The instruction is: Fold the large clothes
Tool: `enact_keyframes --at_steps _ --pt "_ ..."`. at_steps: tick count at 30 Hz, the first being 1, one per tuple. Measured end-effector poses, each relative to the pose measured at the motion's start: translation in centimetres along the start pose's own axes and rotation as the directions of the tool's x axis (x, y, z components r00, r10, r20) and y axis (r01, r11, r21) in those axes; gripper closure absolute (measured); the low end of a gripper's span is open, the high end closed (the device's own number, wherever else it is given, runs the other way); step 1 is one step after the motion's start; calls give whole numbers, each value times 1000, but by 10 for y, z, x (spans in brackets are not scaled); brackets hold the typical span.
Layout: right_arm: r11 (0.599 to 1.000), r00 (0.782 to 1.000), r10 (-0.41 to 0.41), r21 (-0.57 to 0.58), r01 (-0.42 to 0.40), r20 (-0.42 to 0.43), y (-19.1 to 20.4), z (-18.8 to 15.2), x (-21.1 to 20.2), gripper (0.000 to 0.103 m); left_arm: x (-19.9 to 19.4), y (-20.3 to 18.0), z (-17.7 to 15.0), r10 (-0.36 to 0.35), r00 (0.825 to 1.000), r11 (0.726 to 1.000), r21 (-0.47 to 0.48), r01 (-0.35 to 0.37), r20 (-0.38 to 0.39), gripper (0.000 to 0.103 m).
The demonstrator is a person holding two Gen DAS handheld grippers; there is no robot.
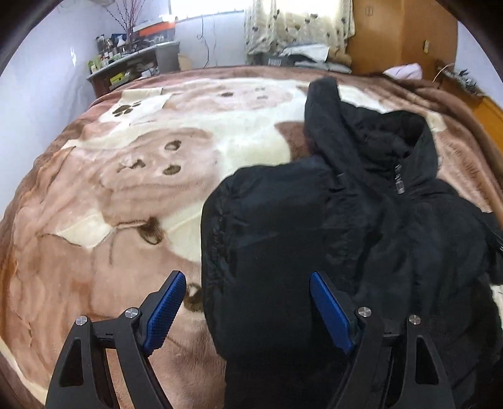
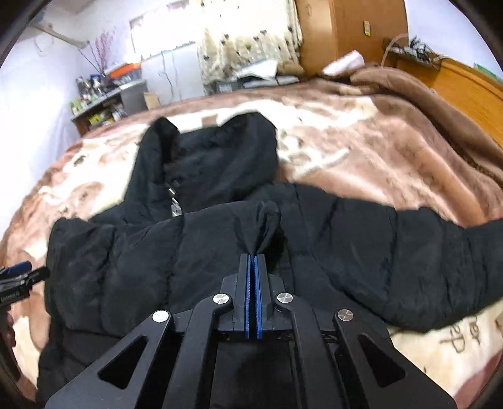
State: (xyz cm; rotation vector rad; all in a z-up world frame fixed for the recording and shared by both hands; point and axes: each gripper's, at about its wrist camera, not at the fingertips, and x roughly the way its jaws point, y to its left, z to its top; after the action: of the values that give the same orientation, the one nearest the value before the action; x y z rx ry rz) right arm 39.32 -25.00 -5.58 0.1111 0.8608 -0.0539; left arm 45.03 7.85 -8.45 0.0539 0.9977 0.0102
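Black padded jacket (image 2: 195,251) lay spread on the bed, hood (image 2: 217,157) toward the far side and one sleeve (image 2: 440,267) stretched out to the right across the blanket (image 2: 377,151). Its zipper pull (image 2: 174,206) showed just below the hood. The right gripper (image 2: 253,261) sat directly over the jacket's body, its blue pads pressed together on a pinched-up ridge of the black fabric (image 2: 267,220) that rose just beyond the fingertips. The left gripper (image 1: 245,286) hung over the jacket's other edge with its jaws wide apart and nothing clamped; one finger (image 1: 166,305) stood over the bare blanket (image 1: 94,188), the other (image 1: 330,308) over the dark cloth (image 1: 314,236), so the garment's edge ran between them. Beyond the bed stood a cluttered shelf (image 1: 125,59), a patterned curtain (image 1: 298,22) and a wooden wardrobe (image 1: 402,34).
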Motion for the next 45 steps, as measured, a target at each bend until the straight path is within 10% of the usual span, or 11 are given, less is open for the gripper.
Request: enact_keyframes --at_steps 11,19,27,45 --pt "997 992 -74 -27 72 -106 -10 -26 47 100 52 11 0 -20 994 993 -118 7 -112 11" --pt "986 987 -159 -56 158 -14 -8 -13 14 86 12 9 11 18 1000 998 -60 -16 19 10" --pt "986 997 71 -151 -70 0 33 0 13 67 12 0 29 75 996 997 14 -75 48 10" --pt "972 989 20 -228 -54 -149 51 -12 74 65 64 8 17 91 992 993 -73 -98 -92 2"
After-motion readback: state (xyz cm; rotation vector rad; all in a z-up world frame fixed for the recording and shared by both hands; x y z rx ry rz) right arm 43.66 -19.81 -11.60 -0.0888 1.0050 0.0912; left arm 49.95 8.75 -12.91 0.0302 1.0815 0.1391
